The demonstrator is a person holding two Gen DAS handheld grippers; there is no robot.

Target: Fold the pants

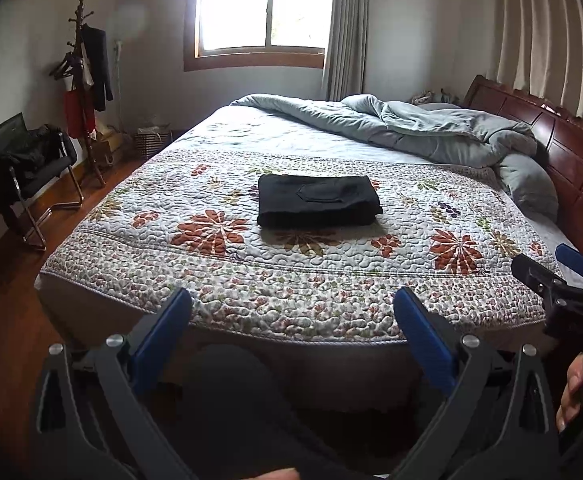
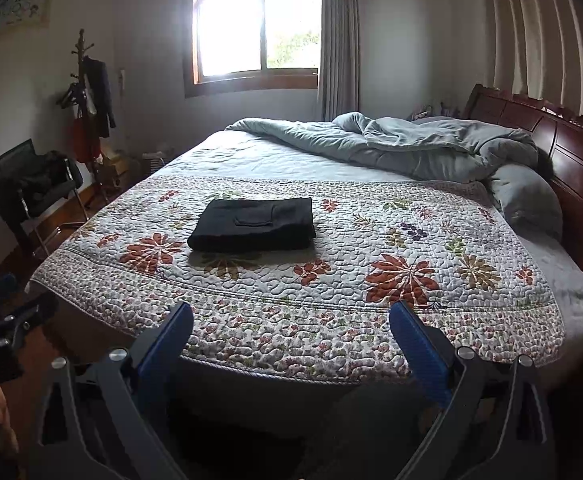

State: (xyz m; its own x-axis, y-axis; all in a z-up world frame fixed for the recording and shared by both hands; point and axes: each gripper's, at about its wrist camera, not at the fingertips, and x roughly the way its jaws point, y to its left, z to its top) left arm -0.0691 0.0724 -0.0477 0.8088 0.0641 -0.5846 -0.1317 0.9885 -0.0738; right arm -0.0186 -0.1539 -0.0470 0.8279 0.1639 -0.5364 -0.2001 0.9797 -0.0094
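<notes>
Black pants (image 1: 318, 201), folded into a compact rectangle with a back pocket uppermost, lie on the floral quilt (image 1: 291, 280), well inside its near edge. Grey duvet (image 1: 411, 128) is bunched at 1 o'clock. Left gripper (image 1: 291, 312) and right gripper (image 2: 291, 316) hang off the bed's near edge, both spread wide, holding nothing.

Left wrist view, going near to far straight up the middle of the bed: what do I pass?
left gripper → floral quilt → folded black pants → grey duvet → window
</notes>
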